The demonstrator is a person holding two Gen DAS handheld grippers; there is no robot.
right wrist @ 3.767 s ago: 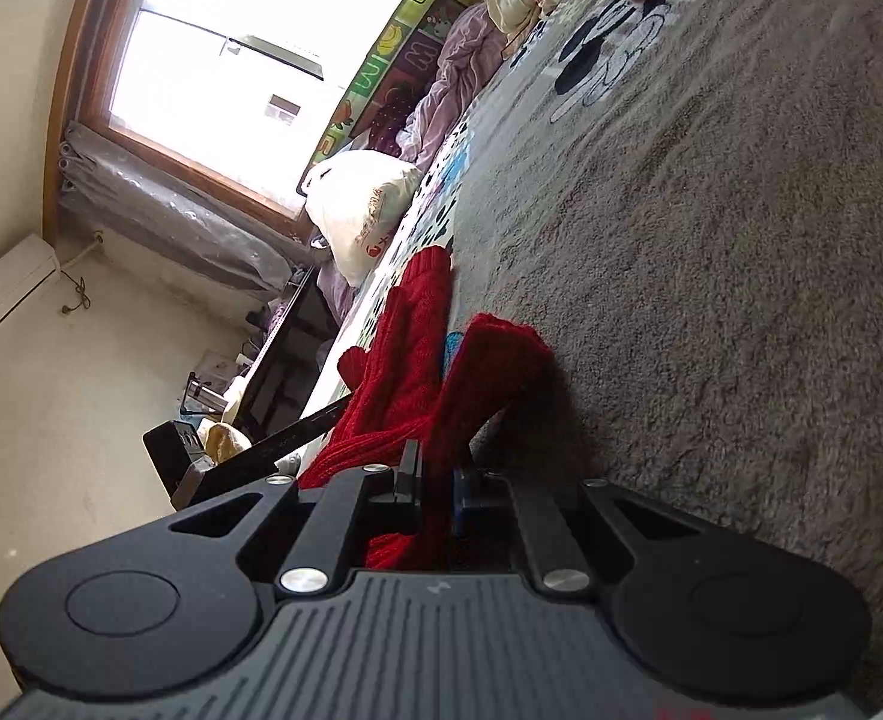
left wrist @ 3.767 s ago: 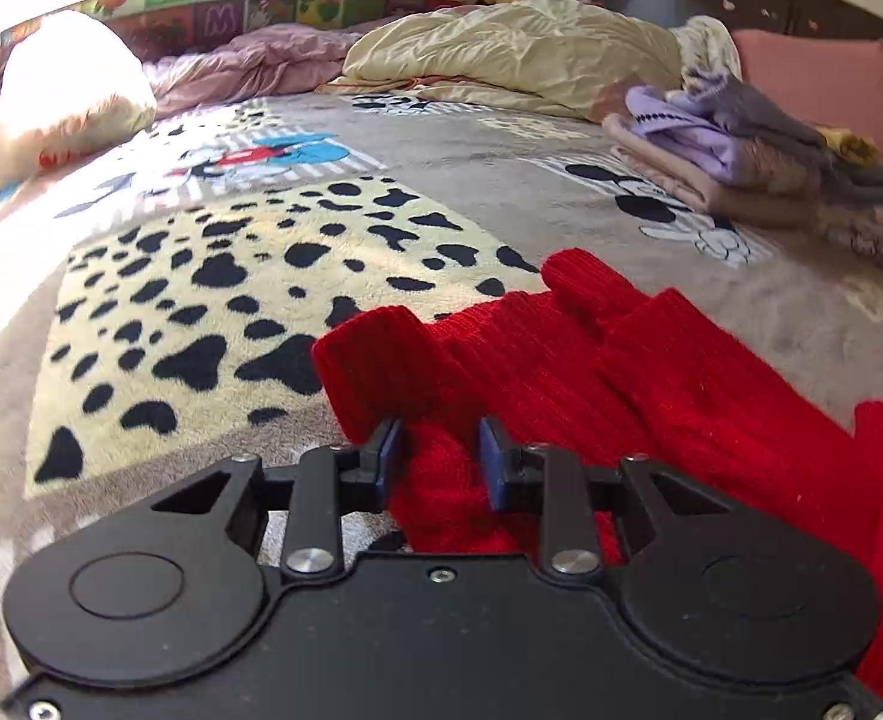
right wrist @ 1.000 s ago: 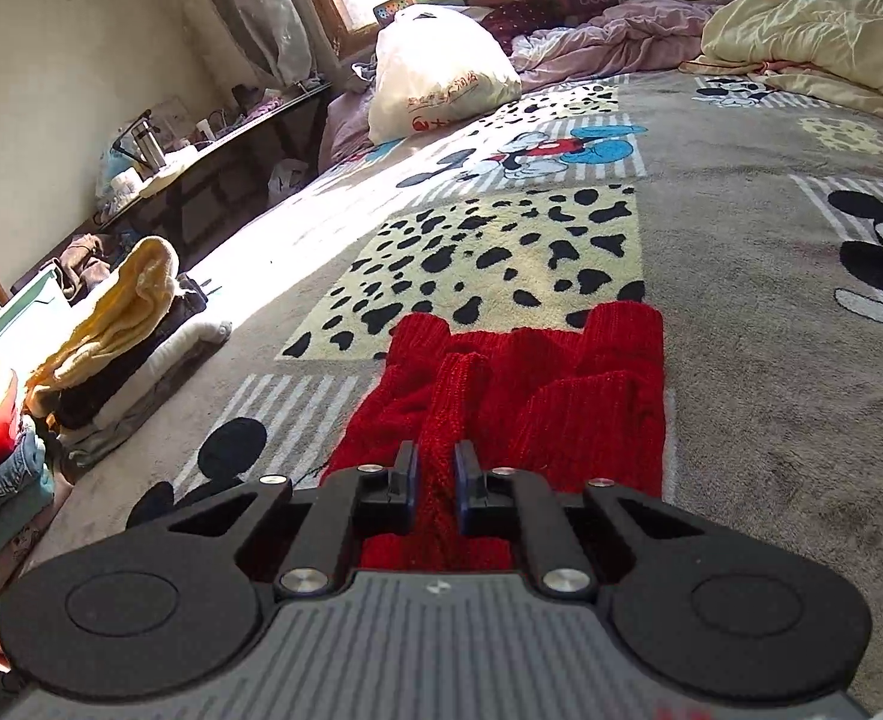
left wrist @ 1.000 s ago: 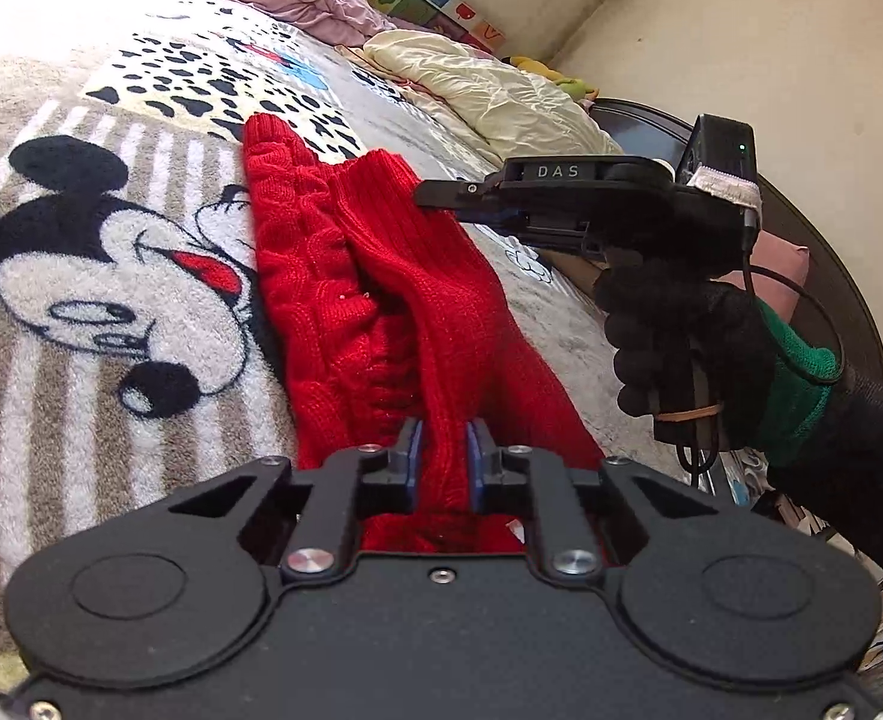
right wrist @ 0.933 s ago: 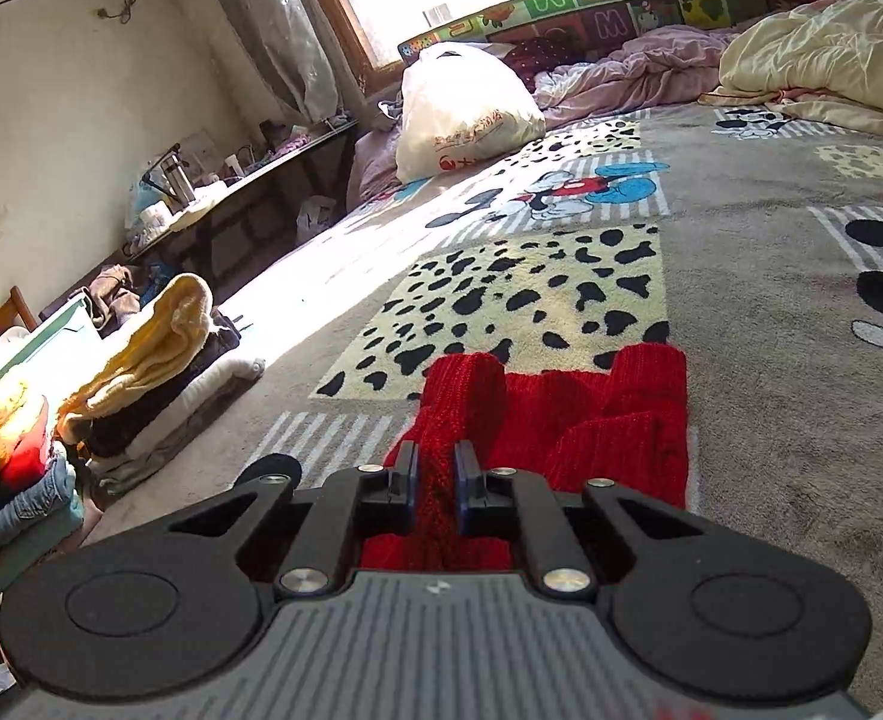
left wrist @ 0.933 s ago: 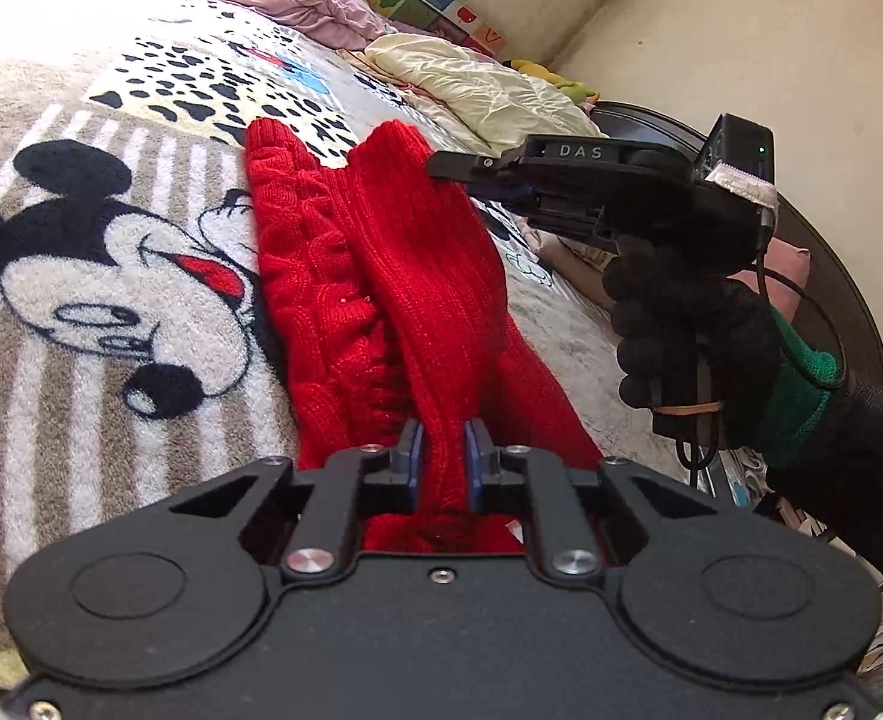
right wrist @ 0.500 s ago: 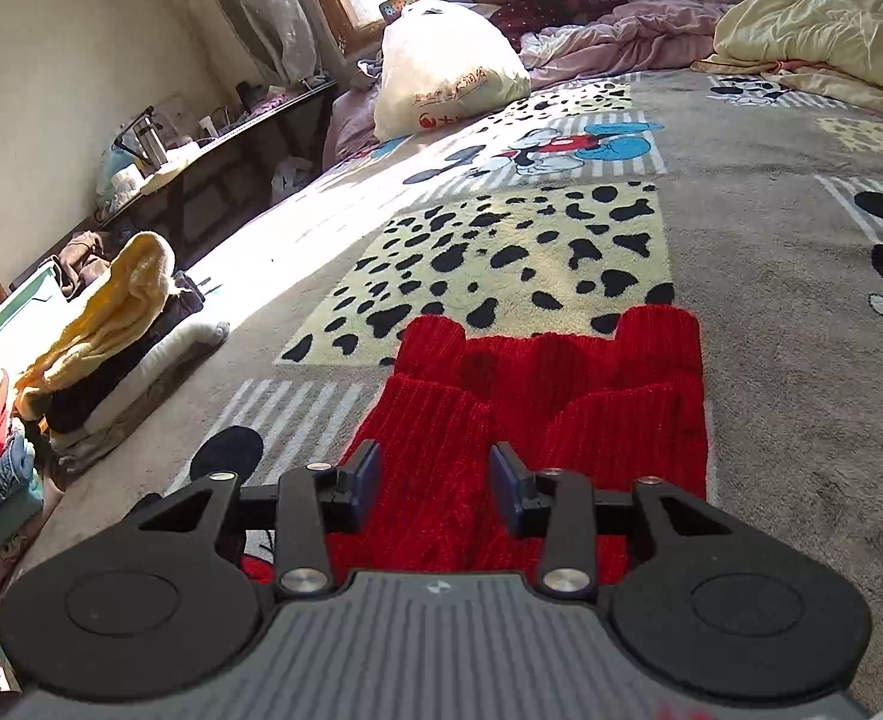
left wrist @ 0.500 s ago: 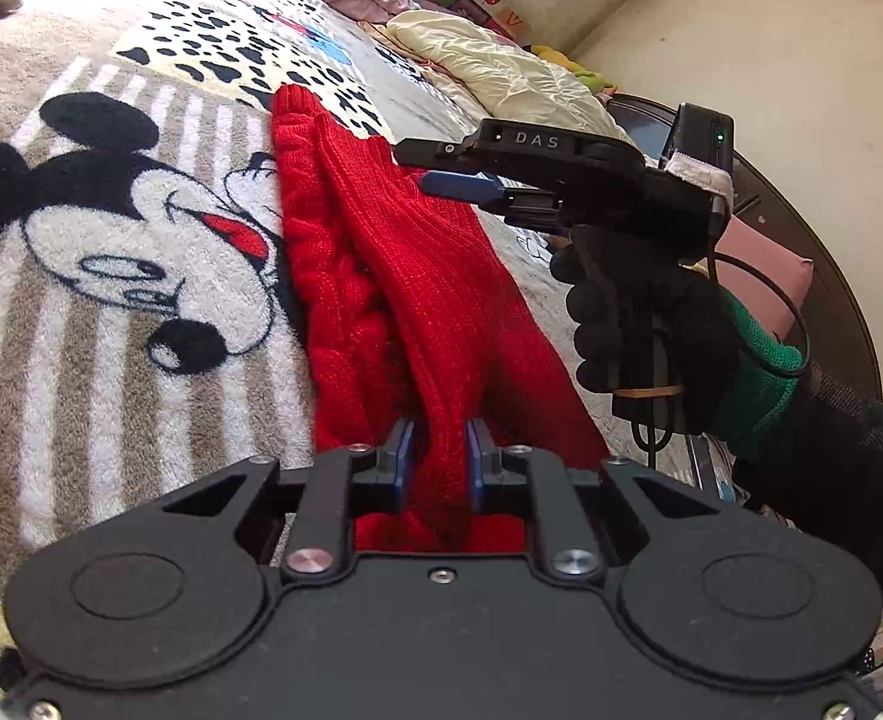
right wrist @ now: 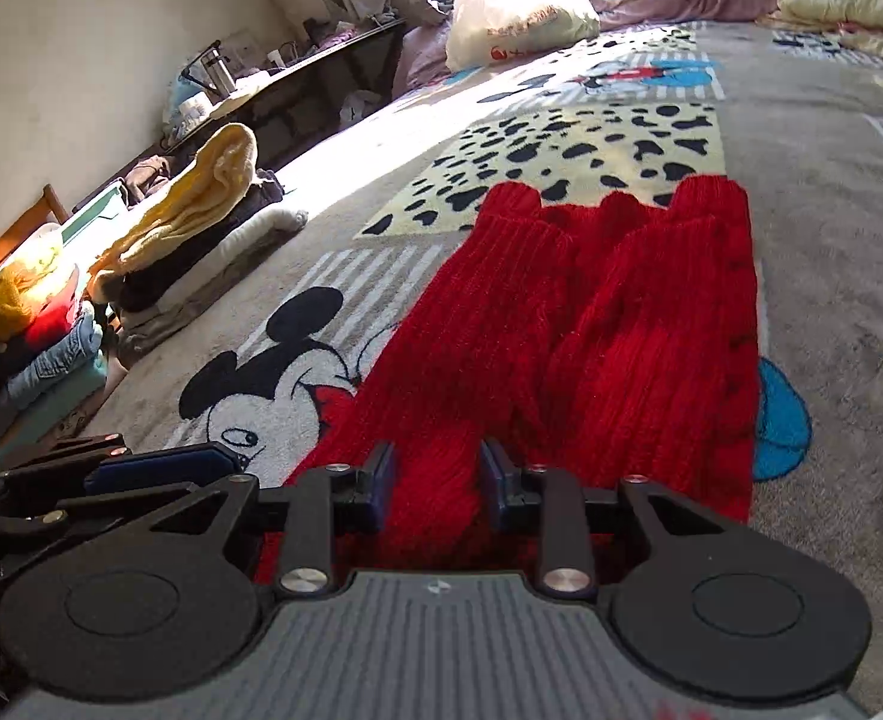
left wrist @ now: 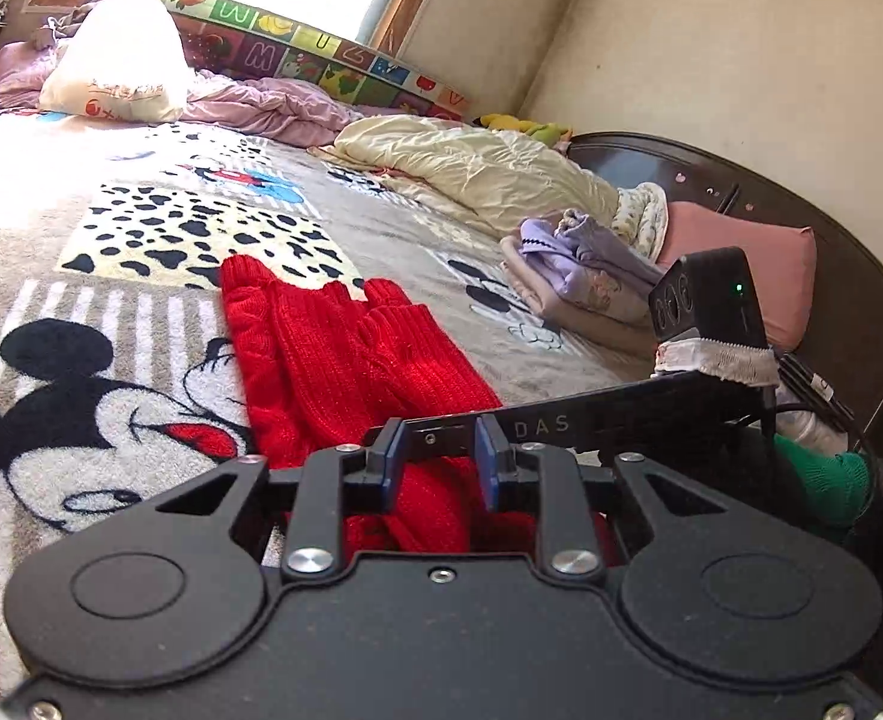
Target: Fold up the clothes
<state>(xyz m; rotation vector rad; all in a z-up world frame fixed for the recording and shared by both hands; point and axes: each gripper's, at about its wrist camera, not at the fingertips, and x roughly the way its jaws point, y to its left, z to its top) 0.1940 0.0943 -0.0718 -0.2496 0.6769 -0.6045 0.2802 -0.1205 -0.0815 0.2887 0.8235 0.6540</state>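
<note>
A red knit sweater (left wrist: 345, 354) lies on the cartoon-print blanket (left wrist: 81, 396), folded into a long narrow strip with both sleeves laid on top. My left gripper (left wrist: 435, 468) is open over its near end, with red knit showing between the blue pads. The right gripper (left wrist: 441, 437) crosses side-on just beyond those fingers, held by a gloved hand (left wrist: 825, 480) with a green cuff. In the right wrist view the sweater (right wrist: 561, 324) stretches away from my open right gripper (right wrist: 436, 480). The left gripper (right wrist: 201, 465) shows at the lower left, beside the sweater's edge.
Stacks of folded clothes (right wrist: 39, 324) and a yellow garment (right wrist: 201, 192) line the bed's left edge. A white bag (right wrist: 513, 0) and a cream quilt (left wrist: 483, 168) lie at the far end. A purple folded pile (left wrist: 585, 264) and a pink pillow (left wrist: 741, 264) sit by the dark headboard.
Both grippers were shut on the sweater a second ago. The right one opened first, then the left, and the sweater now rests flat on the blanket.
</note>
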